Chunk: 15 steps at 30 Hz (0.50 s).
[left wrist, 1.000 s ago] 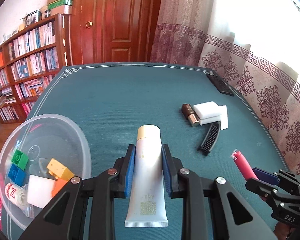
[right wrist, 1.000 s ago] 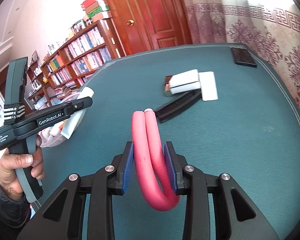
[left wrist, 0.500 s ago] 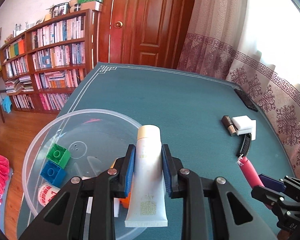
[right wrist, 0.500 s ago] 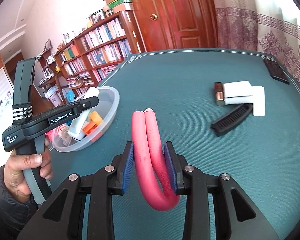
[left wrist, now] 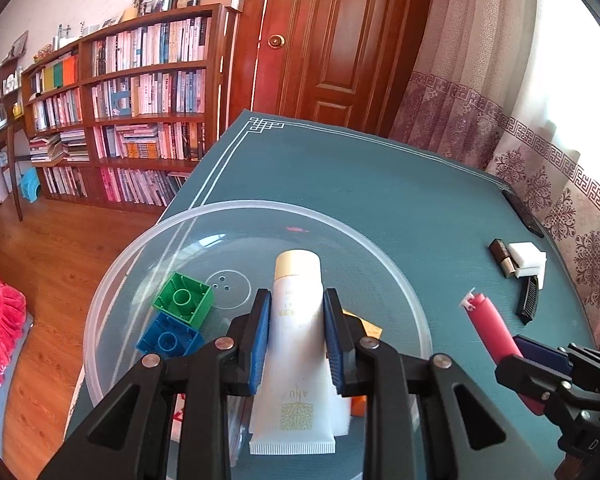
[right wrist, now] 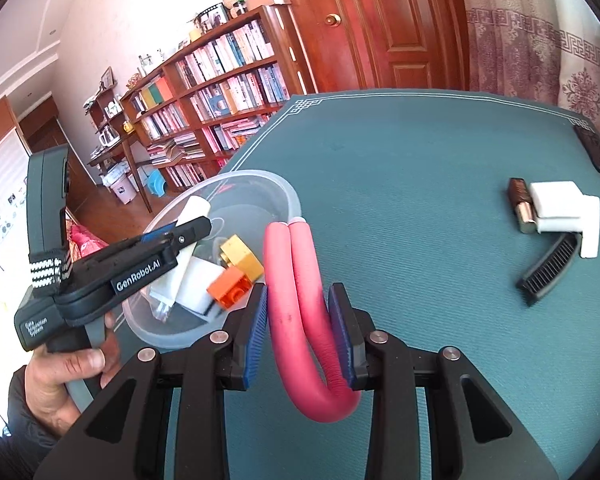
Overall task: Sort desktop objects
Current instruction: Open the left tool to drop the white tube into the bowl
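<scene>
Above the clear bowl (left wrist: 112,280), left claw (left wrist: 295,334) grips tube (left wrist: 296,344)

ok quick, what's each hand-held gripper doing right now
Left hand-held gripper: closed on the white tube, over the clear bowl.
Right hand-held gripper: closed on the pink foam roller.
</scene>
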Available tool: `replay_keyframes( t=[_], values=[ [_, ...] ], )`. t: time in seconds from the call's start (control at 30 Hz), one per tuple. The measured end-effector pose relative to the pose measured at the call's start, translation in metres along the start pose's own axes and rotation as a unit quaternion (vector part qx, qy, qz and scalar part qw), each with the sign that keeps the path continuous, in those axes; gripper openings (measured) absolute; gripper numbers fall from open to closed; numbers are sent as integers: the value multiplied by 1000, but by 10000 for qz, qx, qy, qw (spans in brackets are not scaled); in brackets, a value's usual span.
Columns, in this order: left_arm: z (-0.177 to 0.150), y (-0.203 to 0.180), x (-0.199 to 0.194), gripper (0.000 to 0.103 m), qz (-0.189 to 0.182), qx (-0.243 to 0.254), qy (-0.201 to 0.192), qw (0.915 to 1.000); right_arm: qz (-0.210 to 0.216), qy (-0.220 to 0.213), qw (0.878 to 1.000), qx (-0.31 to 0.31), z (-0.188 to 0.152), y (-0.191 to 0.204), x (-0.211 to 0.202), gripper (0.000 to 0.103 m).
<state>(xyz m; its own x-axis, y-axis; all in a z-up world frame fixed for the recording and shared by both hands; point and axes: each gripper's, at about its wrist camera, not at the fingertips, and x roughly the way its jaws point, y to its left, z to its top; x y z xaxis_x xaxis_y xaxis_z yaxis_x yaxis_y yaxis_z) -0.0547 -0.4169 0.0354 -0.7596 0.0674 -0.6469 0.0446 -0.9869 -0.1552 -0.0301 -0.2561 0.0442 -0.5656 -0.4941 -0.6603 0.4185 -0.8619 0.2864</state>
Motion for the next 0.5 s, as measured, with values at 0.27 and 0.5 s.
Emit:
replay_keyframes(
  t=[0.27, 0.5],
  values=[
    [-2, 18, 3, 29, 25, -138, 25, 9999, 46, 23, 9998, -177, 17, 23, 28, 34],
    [-2, 28, 3, 29, -32, -240, -4, 9997, -37, 20, 9999, -120, 27, 28, 50, 34]
  ],
)
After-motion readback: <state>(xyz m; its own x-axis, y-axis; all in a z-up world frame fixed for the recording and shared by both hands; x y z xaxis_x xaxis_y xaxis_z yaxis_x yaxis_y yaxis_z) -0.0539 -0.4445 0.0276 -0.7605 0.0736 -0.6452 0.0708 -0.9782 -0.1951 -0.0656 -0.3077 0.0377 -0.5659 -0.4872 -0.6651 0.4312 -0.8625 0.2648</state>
